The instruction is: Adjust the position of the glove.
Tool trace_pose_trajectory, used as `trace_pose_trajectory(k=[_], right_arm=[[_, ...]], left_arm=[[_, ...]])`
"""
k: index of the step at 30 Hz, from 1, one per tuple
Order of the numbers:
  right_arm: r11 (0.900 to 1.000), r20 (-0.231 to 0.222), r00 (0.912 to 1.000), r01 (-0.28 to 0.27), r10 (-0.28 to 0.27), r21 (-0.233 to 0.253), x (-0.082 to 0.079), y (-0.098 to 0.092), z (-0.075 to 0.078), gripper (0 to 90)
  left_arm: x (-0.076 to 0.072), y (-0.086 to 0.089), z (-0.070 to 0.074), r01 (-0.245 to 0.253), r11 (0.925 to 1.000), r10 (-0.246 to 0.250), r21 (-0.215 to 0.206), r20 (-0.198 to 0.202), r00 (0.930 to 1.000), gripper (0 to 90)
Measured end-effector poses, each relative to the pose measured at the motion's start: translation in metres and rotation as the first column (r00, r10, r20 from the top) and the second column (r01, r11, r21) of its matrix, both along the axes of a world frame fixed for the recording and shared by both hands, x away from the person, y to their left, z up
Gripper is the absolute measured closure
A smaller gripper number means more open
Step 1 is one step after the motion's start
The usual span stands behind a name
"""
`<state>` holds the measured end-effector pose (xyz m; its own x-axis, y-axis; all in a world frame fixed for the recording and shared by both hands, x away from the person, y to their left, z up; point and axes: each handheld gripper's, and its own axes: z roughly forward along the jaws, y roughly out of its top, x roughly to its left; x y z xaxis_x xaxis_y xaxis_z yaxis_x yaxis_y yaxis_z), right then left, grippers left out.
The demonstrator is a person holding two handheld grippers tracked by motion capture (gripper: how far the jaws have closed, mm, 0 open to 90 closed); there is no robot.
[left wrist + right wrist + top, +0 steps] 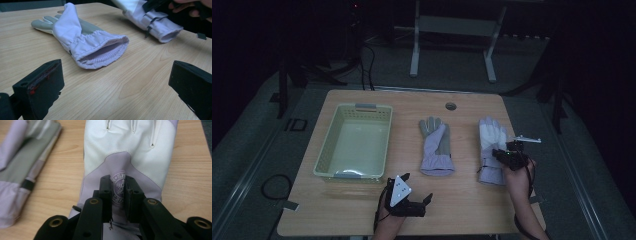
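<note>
Two lilac and white gloves lie flat on the wooden table (462, 200). The middle glove (436, 145) is palm up with a grey palm; its open cuff (100, 52) faces my left gripper (416, 187). That gripper (117, 80) hovers near the table's front edge, jaws wide open and holding nothing. The right glove (492, 132) lies back up. My right gripper (501, 154) rests on it near the cuff. Its jaws (118, 192) are shut, pinching the right glove's fabric (125, 150) at the round printed logo.
A pale green plastic basket (326, 145) stands at the table's left and looks empty. A small round grommet hole (451, 106) is near the far edge. Beyond the table are a dark floor, cables and a metal stand (452, 25).
</note>
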<state>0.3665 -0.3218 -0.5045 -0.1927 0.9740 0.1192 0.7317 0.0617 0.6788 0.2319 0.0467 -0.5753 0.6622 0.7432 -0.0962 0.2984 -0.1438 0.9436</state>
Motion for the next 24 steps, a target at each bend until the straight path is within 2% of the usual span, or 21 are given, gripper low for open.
trace_pose_trajectory(k=[1,3,5,10,12,13,16,18,20,21,23,24], right_arm=[[1.000,-0.021,0.9998,0.001,-0.001,-0.003,0.004,0.000,-0.004,77.3],[1.000,-0.032,0.9994,0.011,-0.012,-0.017,0.010,-0.001,-0.011,76.2],[1.000,-0.047,0.9988,0.015,-0.015,-0.004,0.013,-0.003,-0.020,73.9],[1.000,-0.044,0.9990,-0.006,0.006,-0.003,0.014,-0.002,-0.027,65.4],[1.000,-0.042,0.9990,-0.012,0.011,-0.006,0.014,-0.002,-0.026,63.2],[0.999,-0.036,0.9983,-0.045,0.045,-0.001,0.014,-0.004,-0.019,56.0],[0.996,-0.002,0.9961,-0.089,0.089,-0.002,0.012,-0.010,-0.005,53.1],[0.992,0.018,0.9919,-0.126,0.126,0.006,0.012,-0.016,0.003,52.8],[0.983,0.007,0.9831,-0.183,0.183,-0.002,0.014,-0.022,0.008,50.8],[0.978,0.003,0.9778,-0.210,0.210,-0.021,0.016,-0.025,0.009,49.8],[0.971,-0.015,0.9714,-0.237,0.237,-0.030,0.018,-0.029,0.008,48.8],[0.971,-0.015,0.9714,-0.237,0.237,-0.030,0.018,-0.029,0.008,48.8]], left_arm=[[0.000,0.000,0.000,0.000,1.0000,0.000,-0.002,0.000,1.0000,0.2],[0.000,0.000,0.000,0.001,1.0000,-0.001,-0.003,-0.001,1.0000,0.2],[0.000,0.000,0.000,0.002,1.0000,-0.002,-0.002,-0.001,1.0000,0.2],[0.000,0.000,0.000,-0.001,1.0000,0.001,-0.001,-0.004,1.0000,0.2],[0.000,0.000,0.000,-0.002,1.0000,0.002,-0.002,-0.003,1.0000,0.2],[0.000,0.000,0.000,-0.001,1.0000,0.001,-0.003,-0.001,1.0000,0.2],[0.000,0.000,0.000,0.001,1.0000,-0.001,0.000,0.000,1.0000,0.2],[0.000,0.000,0.000,0.001,1.0000,-0.001,0.000,0.000,1.0000,0.2],[0.000,0.000,0.000,0.002,1.0000,-0.002,0.001,0.000,1.0000,0.2],[0.000,0.000,0.000,0.004,1.0000,-0.004,0.002,-0.001,1.0000,0.2],[0.000,0.000,0.000,0.005,1.0000,-0.005,0.002,-0.002,1.0000,0.2],[0.000,0.000,0.000,0.005,1.0000,-0.005,0.002,-0.002,1.0000,0.2]])
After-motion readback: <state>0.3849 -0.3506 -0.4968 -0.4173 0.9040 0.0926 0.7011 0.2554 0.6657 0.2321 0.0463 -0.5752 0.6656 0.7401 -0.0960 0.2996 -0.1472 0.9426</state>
